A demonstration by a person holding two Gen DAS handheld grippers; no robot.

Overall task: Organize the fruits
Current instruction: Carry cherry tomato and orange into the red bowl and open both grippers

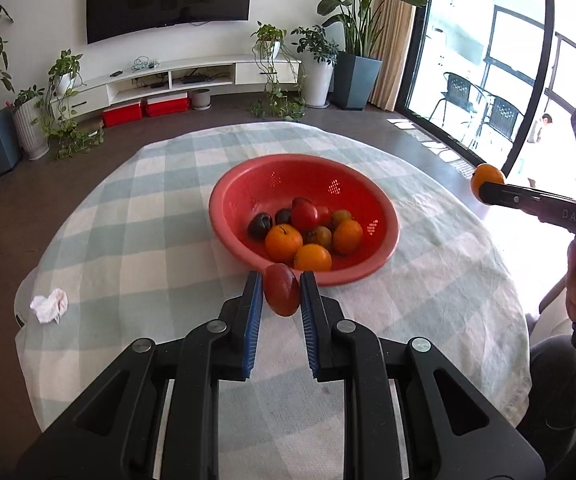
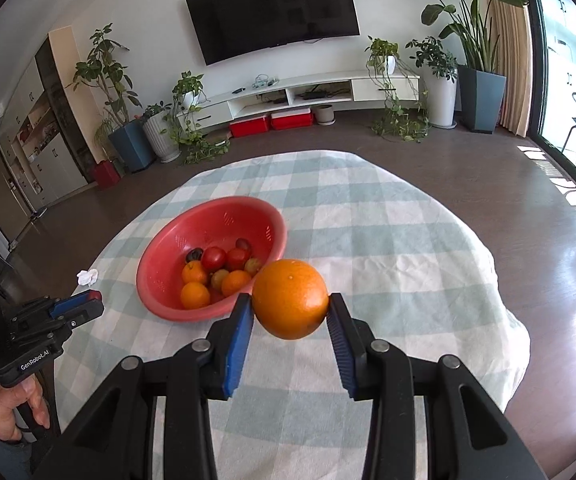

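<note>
A: Two fruits are in the air. The left gripper [image 1: 281, 292] is clamped on a red tomato [image 1: 281, 289] at the near rim of the red colander [image 1: 224, 216]; the right gripper [image 2: 290, 308] is clamped on an orange [image 2: 290, 305] above the checked cloth [image 2: 388, 248].

B: Which step?

A: Carrying, I judge. Next, each needs a spot to be set down.

B: Count in the colander?

A: Three oranges, roughly two red tomatoes, two greenish ones, two dark plums. One crumpled tissue [image 1: 49, 305] lies apart.

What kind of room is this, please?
Most likely a home living room: a wall-mounted TV above a low white cabinet, many potted plants along the wall, and a table with a checked cloth.
</note>
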